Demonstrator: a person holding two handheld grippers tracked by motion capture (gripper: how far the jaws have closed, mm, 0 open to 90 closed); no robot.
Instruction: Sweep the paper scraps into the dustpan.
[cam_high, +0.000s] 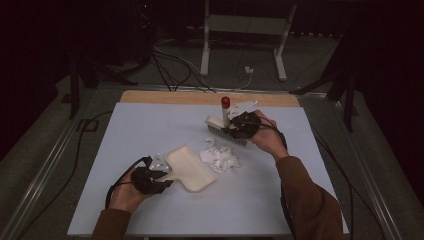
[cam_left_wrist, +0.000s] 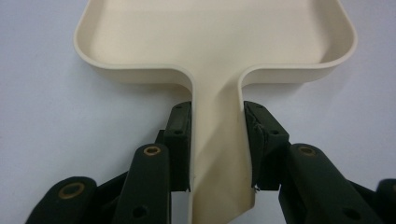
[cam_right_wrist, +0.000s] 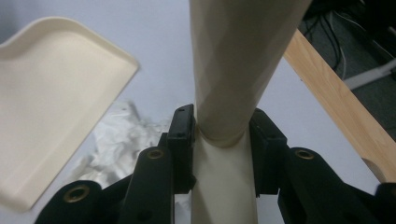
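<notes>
A cream dustpan (cam_high: 190, 167) lies flat on the pale table, its handle pointing to the near left. My left gripper (cam_high: 161, 179) is shut on that handle; in the left gripper view its black pads (cam_left_wrist: 181, 133) press both sides of the dustpan (cam_left_wrist: 215, 37) handle. A cream hand brush (cam_high: 225, 126) with a red-tipped handle stands bristles-down at the middle right. My right gripper (cam_high: 239, 125) is shut on its handle, and the brush handle (cam_right_wrist: 233, 70) rises between the jaws. A heap of white paper scraps (cam_high: 220, 157) lies between dustpan and brush.
The table (cam_high: 150, 125) has a wooden strip (cam_high: 165, 97) along its far edge. Beyond it the floor holds cables (cam_high: 170, 65) and a white frame stand (cam_high: 245, 30). The dustpan (cam_right_wrist: 51, 102) and scraps (cam_right_wrist: 116, 140) lie left of the brush in the right gripper view.
</notes>
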